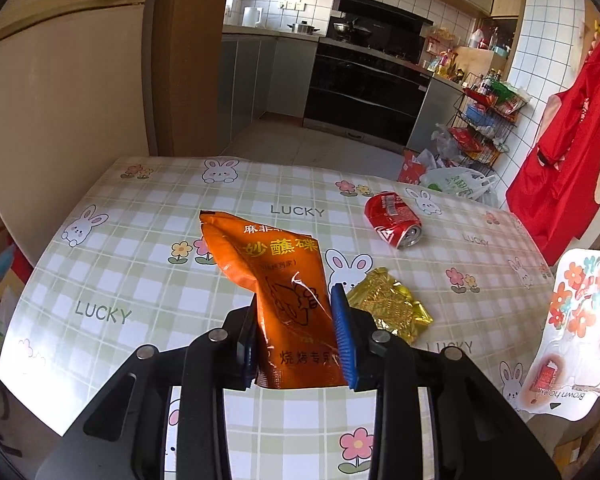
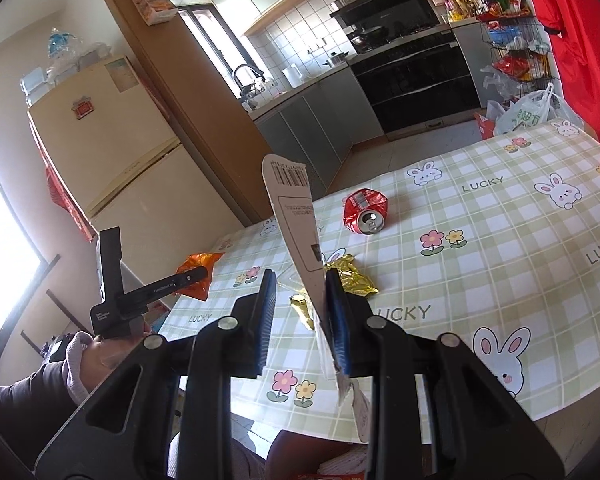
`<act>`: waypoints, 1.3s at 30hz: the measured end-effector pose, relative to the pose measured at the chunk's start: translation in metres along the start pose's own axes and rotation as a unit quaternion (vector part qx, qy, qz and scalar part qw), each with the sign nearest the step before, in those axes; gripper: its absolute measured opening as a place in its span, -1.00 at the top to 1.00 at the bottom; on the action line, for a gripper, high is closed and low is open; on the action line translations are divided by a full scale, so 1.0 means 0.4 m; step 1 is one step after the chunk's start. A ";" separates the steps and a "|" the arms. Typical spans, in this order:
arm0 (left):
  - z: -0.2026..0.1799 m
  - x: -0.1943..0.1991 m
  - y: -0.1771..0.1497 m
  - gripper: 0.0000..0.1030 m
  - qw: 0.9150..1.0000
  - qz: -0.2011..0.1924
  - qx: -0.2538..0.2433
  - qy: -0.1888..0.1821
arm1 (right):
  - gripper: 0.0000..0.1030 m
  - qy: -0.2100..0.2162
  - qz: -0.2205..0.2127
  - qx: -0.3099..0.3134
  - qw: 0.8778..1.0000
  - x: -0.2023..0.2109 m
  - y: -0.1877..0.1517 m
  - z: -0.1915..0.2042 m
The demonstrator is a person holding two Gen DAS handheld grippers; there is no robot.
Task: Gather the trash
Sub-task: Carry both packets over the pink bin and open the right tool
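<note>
Your left gripper point(image 1: 298, 336) is clamped on the orange packet point(image 1: 278, 280), jaws partly closed with both blue pads pressing its lower half. The packet's long axis runs up and away from you, its top corner leaning left, clear of the table point(image 1: 148, 240). Your right gripper point(image 2: 300, 320) holds a white card package point(image 2: 296, 224) edge-on; it lies against the right-hand pad, though a gap shows beside the left pad. Its barcode end points up and left. On the checked cloth, the crushed red can point(image 1: 392, 220) lies on its side, opening toward you, and the gold wrapper point(image 1: 392, 308) sits crumpled just beside the left gripper.
</note>
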State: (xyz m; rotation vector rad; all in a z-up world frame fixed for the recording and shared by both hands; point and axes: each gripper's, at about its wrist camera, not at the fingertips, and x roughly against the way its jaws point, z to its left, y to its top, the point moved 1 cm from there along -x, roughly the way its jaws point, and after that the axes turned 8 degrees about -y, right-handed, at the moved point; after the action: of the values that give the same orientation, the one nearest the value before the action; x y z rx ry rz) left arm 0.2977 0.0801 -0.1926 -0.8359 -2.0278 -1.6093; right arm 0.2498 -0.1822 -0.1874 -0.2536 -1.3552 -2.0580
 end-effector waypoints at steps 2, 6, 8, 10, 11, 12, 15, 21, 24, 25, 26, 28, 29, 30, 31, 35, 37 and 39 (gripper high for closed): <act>-0.011 0.037 -0.006 0.40 1.000 -0.007 -0.004 -0.006 | 0.45 0.002 -0.004 0.004 1.000 0.022 -0.003 0.014; -0.031 0.126 -0.025 0.40 0.999 -0.031 -0.005 -0.027 | 0.44 0.007 -0.010 0.011 1.000 0.063 -0.009 0.043; -0.035 0.179 -0.042 0.40 0.998 -0.044 0.000 -0.043 | 0.44 0.011 -0.012 0.017 1.000 0.087 -0.019 0.059; -0.040 0.237 -0.065 0.40 0.997 -0.057 0.003 -0.058 | 0.44 0.013 -0.011 0.022 1.000 0.106 -0.028 0.072; -0.044 0.265 -0.076 0.40 0.996 -0.064 0.001 -0.065 | 0.45 0.013 -0.011 0.024 1.000 0.116 -0.034 0.079; -0.048 0.295 -0.089 0.40 0.995 -0.073 -0.002 -0.070 | 0.44 0.014 -0.010 0.026 1.000 0.123 -0.040 0.085; -0.064 0.384 -0.131 0.40 0.991 -0.099 -0.010 -0.086 | 0.44 0.018 -0.005 0.034 0.999 0.146 -0.062 0.108; -0.075 0.493 -0.216 0.40 0.986 -0.125 0.004 -0.114 | 0.45 0.027 0.015 0.053 0.998 0.167 -0.117 0.150; -0.082 0.523 -0.251 0.40 0.984 -0.130 0.001 -0.118 | 0.44 0.030 0.028 0.061 0.997 0.164 -0.147 0.164; -0.082 0.527 -0.257 0.40 0.984 -0.130 0.000 -0.120 | 0.44 0.032 0.031 0.064 0.997 0.163 -0.155 0.168; -0.085 0.530 -0.264 0.40 0.984 -0.130 -0.001 -0.121 | 0.44 0.034 0.036 0.066 0.997 0.159 -0.166 0.171; -0.088 0.529 -0.271 0.40 0.984 -0.130 -0.007 -0.119 | 0.44 0.037 0.047 0.070 0.996 0.151 -0.182 0.177; -0.089 0.530 -0.273 0.40 0.984 -0.130 -0.009 -0.118 | 0.44 0.037 0.052 0.072 0.995 0.146 -0.189 0.180; -0.084 0.528 -0.268 0.40 0.984 -0.130 -0.008 -0.119 | 0.44 0.039 0.057 0.075 0.995 0.141 -0.197 0.184; -0.082 0.527 -0.268 0.40 0.984 -0.130 -0.005 -0.120 | 0.44 0.040 0.063 0.077 0.994 0.137 -0.203 0.188; -0.068 0.525 -0.269 0.40 0.984 -0.130 -0.003 -0.118 | 0.44 0.044 0.080 0.088 0.992 0.121 -0.221 0.199; -0.066 0.522 -0.270 0.40 0.985 -0.129 -0.001 -0.117 | 0.44 0.044 0.084 0.095 0.991 0.116 -0.227 0.205; -0.063 0.514 -0.272 0.40 0.985 -0.125 0.002 -0.116 | 0.44 0.043 0.090 0.101 0.990 0.110 -0.235 0.209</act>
State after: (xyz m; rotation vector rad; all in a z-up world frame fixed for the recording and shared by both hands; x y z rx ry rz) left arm 0.0721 0.0799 -0.1303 -0.8273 -2.3799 -1.7062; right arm 0.1429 -0.1036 -0.1988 -0.1889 -1.4202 -1.7499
